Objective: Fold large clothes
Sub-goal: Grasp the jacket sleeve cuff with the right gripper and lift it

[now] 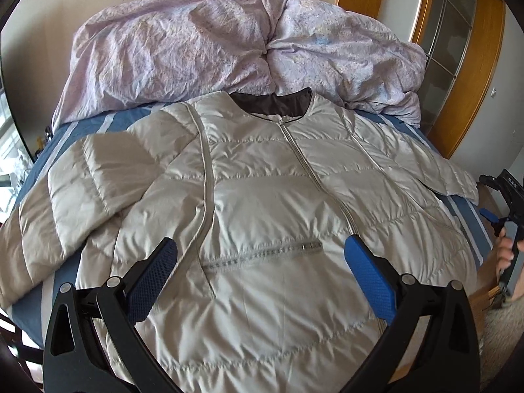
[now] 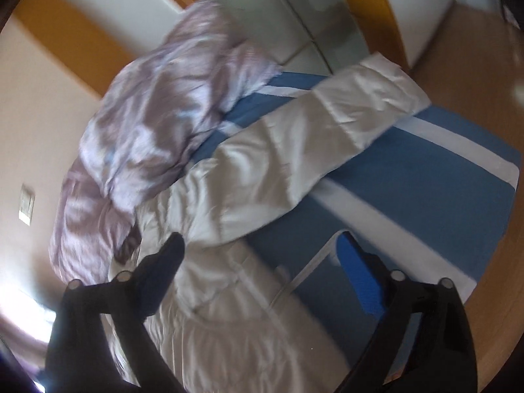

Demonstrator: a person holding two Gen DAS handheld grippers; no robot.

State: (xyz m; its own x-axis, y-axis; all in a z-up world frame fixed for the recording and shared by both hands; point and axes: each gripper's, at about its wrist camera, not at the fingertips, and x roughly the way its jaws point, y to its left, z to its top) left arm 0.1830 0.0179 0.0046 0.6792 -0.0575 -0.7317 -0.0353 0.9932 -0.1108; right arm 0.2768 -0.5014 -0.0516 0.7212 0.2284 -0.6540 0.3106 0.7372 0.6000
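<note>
On the striped bed (image 1: 458, 209) a puffy grey jacket (image 1: 262, 196) lies front-up, light, soft and slick. Left tongs (image 1: 262, 262) and right tongs (image 2: 262, 255) both gape empty; the right sleeve's cuff (image 2: 376, 88) looks the best hold.

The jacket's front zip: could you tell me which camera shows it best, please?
The left wrist view: the zip runs sharp down the jacket from the collar. The right wrist view is blurred and shows mainly one sleeve, no zip I can make out.
</note>
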